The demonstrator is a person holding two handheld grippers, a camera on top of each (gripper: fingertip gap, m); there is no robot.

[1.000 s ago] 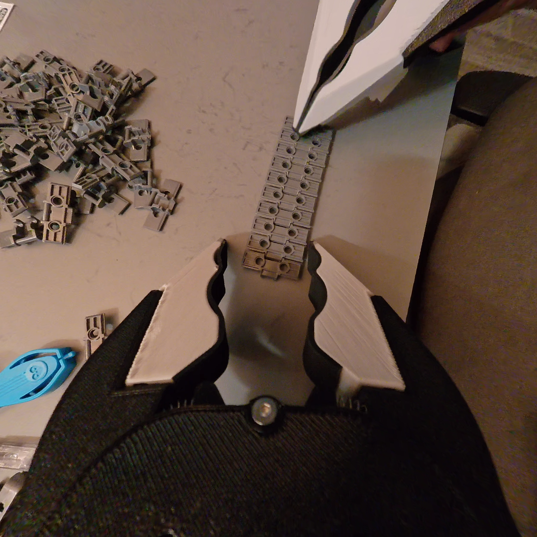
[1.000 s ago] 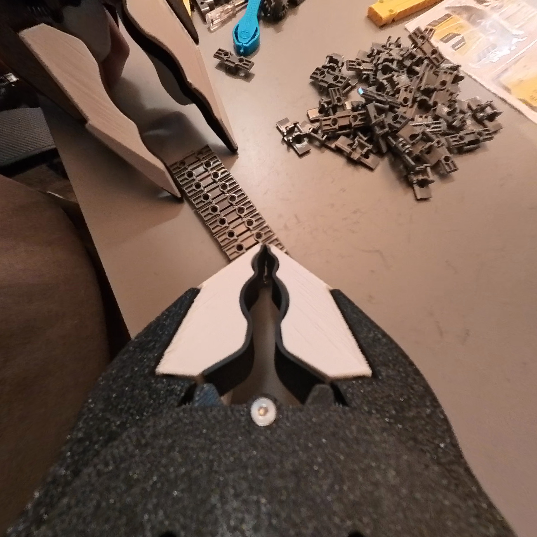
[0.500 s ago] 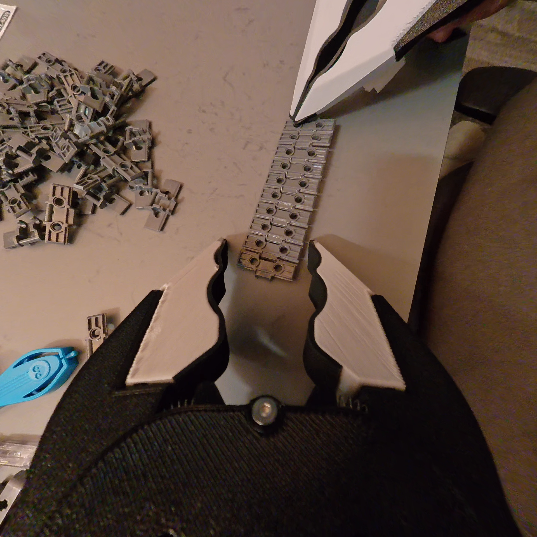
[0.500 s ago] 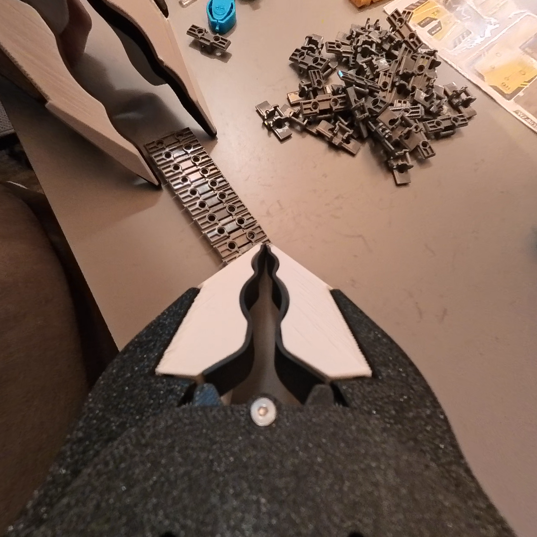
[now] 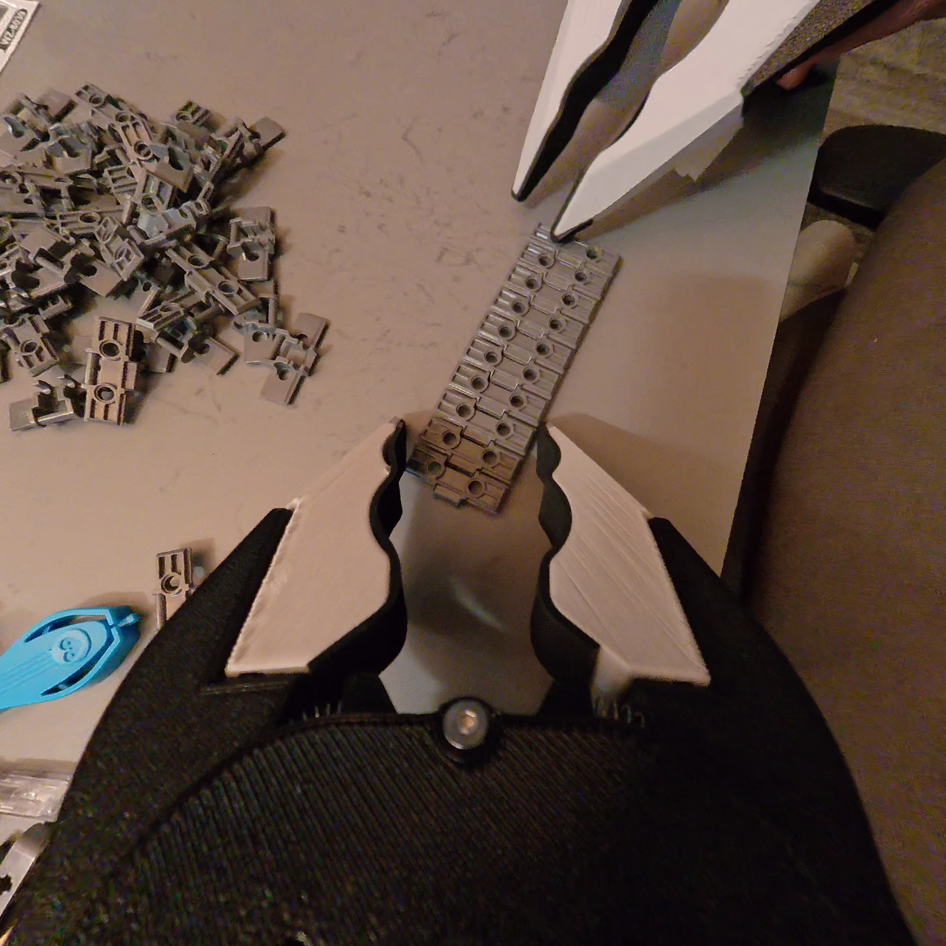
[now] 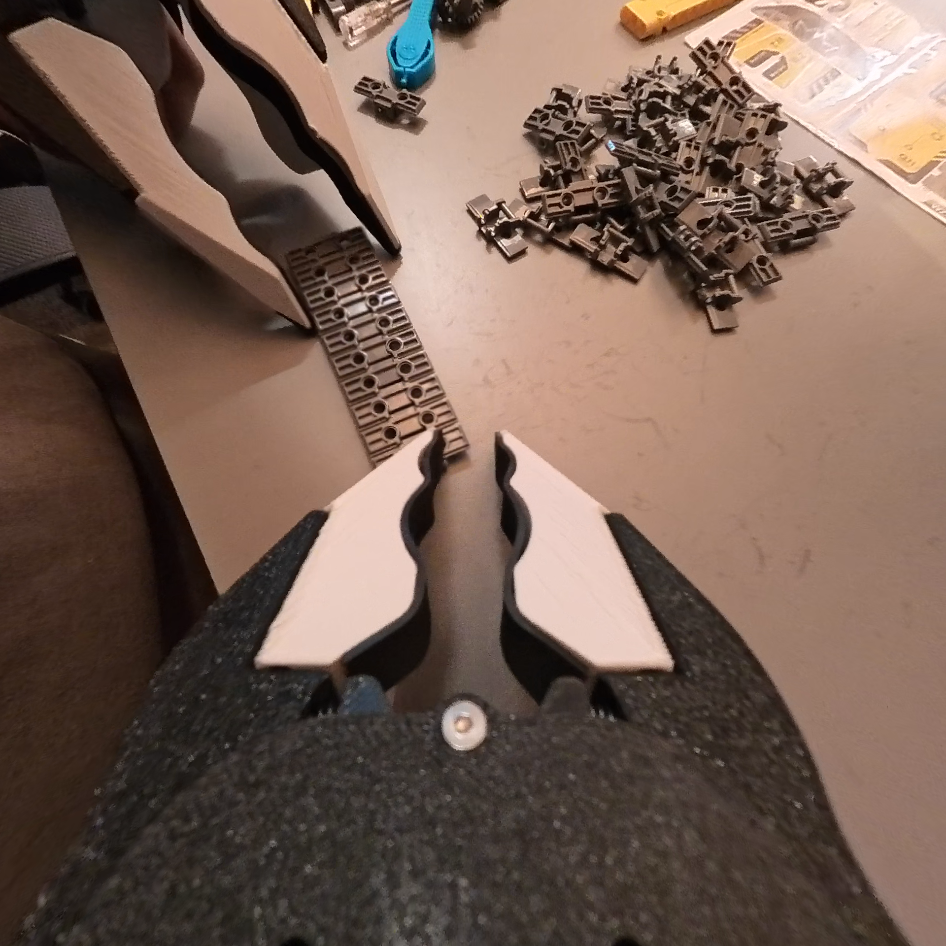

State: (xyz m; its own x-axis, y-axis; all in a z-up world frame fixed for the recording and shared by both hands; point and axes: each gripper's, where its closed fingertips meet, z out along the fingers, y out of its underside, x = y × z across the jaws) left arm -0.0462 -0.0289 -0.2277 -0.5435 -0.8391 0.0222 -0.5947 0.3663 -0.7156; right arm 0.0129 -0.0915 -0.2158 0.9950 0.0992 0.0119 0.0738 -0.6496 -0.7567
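Note:
A strip of linked grey track pieces lies flat on the beige table near its edge; it also shows in the right wrist view. My left gripper is open, its fingers straddling the strip's near end without gripping it. My right gripper is open at the strip's other end, one fingertip at the strip's corner. In the left wrist view the right gripper appears at the top, its tips apart.
A pile of loose grey track links lies on the table, seen also in the right wrist view. A blue plastic tool, a single link, printed sheets and a yellow part lie around. The table edge borders a brown seat. Some 10 centimeters of space lies between my two pairs of fingers.
My right gripper has opened and let go of the strip's far end. The strip has turned slightly on the table. The left gripper stayed open around the near end.

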